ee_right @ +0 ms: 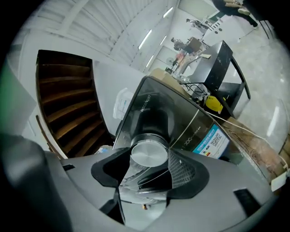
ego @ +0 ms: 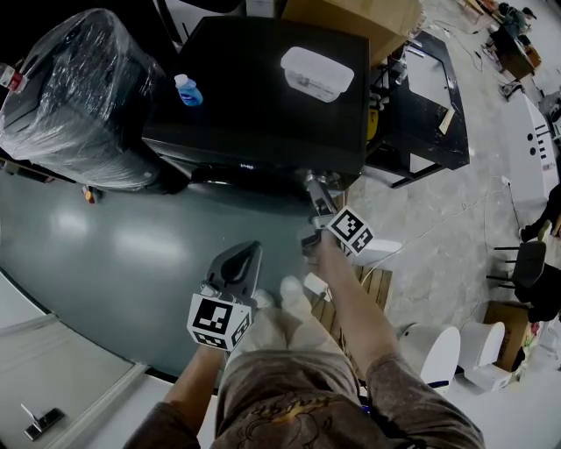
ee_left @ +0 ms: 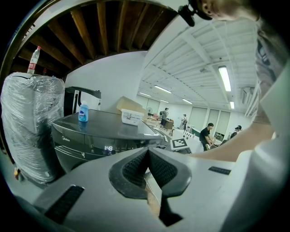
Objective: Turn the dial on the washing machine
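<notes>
The black washing machine [ego: 263, 96] stands ahead of me, seen from above. Its round silver dial [ee_right: 148, 152] sits on the dark front panel and fills the gap between the jaws in the right gripper view. My right gripper [ee_right: 149, 159] is shut on that dial, and in the head view this right gripper [ego: 314, 186] reaches up to the machine's front edge. My left gripper [ego: 244, 256] hangs lower and nearer my body, shut with nothing in it. In its own view the left gripper [ee_left: 147, 152] points at the washing machine [ee_left: 104, 131] from a distance; the lit display [ee_left: 108, 148] shows there.
A blue bottle [ego: 188, 90] and a white plastic box [ego: 316, 74] rest on the machine's lid. A plastic-wrapped appliance [ego: 74, 96] stands to its left, a cardboard box [ego: 351, 17] behind it, a black frame table [ego: 429, 96] to the right. A wooden pallet [ego: 372, 285] lies by my feet.
</notes>
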